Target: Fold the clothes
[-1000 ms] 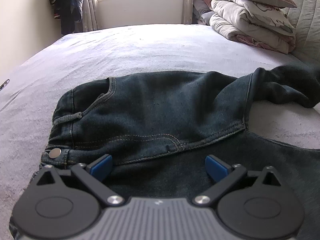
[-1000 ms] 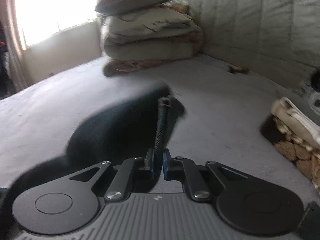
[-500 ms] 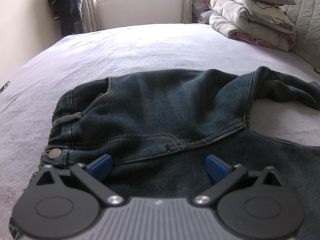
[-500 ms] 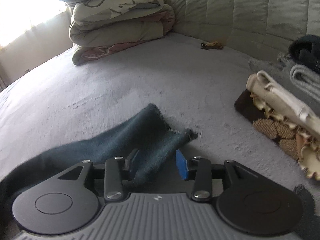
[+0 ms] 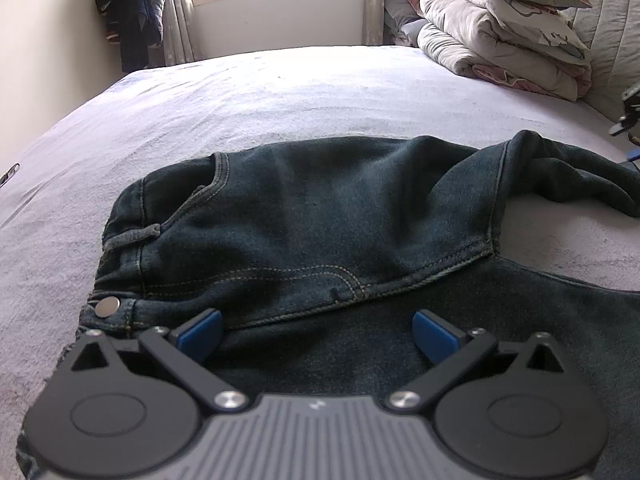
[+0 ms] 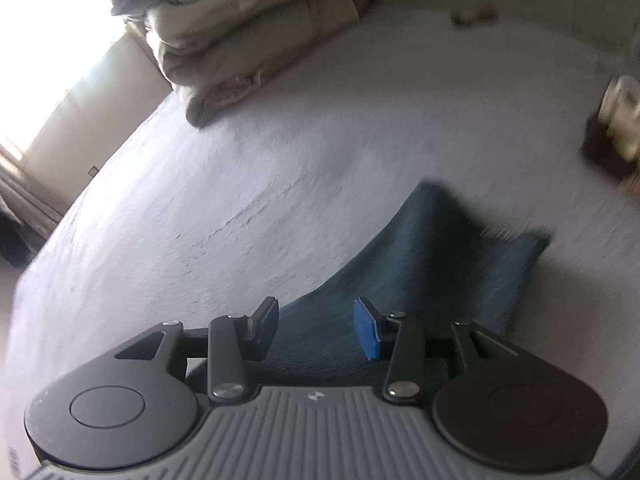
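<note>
Pale bedding [image 5: 280, 92] spreads under my jeans [image 5: 320, 216]. I hold the left gripper [image 5: 316, 330] level and low over the waistband, jaws wide. My right gripper [image 6: 316, 322] tilts, jaws apart, empty, above the leg's end [image 6: 432, 256].

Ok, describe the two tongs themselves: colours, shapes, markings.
Both look alike. The left tongs have a grey ribbed body with a small light logo, flanked by two round black discs. Black link bars with silver screws run forward to two fingers faced with blue pads. The right tongs show the same build, blue pads included. No cables, sleeves or hands are in view.
</note>
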A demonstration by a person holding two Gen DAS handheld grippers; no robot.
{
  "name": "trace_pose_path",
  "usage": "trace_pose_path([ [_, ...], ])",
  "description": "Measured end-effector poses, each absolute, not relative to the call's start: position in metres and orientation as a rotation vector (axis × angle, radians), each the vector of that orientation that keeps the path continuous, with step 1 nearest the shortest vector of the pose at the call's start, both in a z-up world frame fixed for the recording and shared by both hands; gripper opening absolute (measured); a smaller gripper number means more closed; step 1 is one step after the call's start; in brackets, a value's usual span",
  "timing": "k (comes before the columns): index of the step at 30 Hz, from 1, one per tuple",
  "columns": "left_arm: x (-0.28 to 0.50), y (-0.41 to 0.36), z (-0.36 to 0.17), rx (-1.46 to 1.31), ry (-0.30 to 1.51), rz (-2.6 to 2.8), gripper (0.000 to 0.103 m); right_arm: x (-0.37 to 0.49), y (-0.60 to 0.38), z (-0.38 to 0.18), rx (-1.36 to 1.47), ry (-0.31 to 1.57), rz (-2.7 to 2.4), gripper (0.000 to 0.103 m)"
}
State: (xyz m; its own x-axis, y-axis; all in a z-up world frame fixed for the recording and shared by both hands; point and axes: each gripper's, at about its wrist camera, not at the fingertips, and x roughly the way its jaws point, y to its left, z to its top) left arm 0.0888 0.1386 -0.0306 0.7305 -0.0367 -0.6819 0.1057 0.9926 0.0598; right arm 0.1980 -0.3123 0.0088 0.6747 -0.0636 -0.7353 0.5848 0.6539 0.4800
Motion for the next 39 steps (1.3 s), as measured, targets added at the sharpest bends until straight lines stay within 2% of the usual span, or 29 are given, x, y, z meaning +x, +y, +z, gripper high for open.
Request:
trace_pose_path([
  [4, 0.089, 0.137, -0.032, 0.102, 0.750, -0.075, 0.103, 0.219, -0.305, -0.004, 0.848, 0.778, -0.419, 0.045],
  [15, 0.090, 0.137, -0.033, 0.110, 0.750, -0.072, 0.103, 0.263, -0.272, -0.030, 0.734, 0.879, -0.536, 0.042],
  [17, 0.090, 0.137, -0.033, 0.110, 0.750, -0.071, 0.103, 0.266, -0.262, -0.031, 0.645, 0.890, -0.561, 0.032],
  [18, 0.091, 0.137, -0.033, 0.110, 0.750, -0.071, 0.103, 0.268, -0.256, -0.032, 0.579, 0.900, -0.572, 0.019],
  [20, 0.090, 0.137, -0.032, 0.108, 0.751, -0.072, 0.103, 0.264, -0.250, -0.033, 0.498, 0.894, -0.571, 0.012],
  [21, 0.090, 0.137, -0.032, 0.106, 0.752, -0.072, 0.103, 0.259, -0.251, -0.033, 0.491, 0.881, -0.564, 0.004],
  [34, 0.086, 0.140, -0.025, 0.069, 0.741, -0.080, 0.103, 0.138, -0.277, 0.032, 0.560, 0.594, -0.409, 0.000],
  [39, 0.080, 0.138, -0.022, 0.074, 0.724, -0.078, 0.103, 0.090, -0.283, 0.027, 0.569, 0.634, -0.359, 0.000],
])
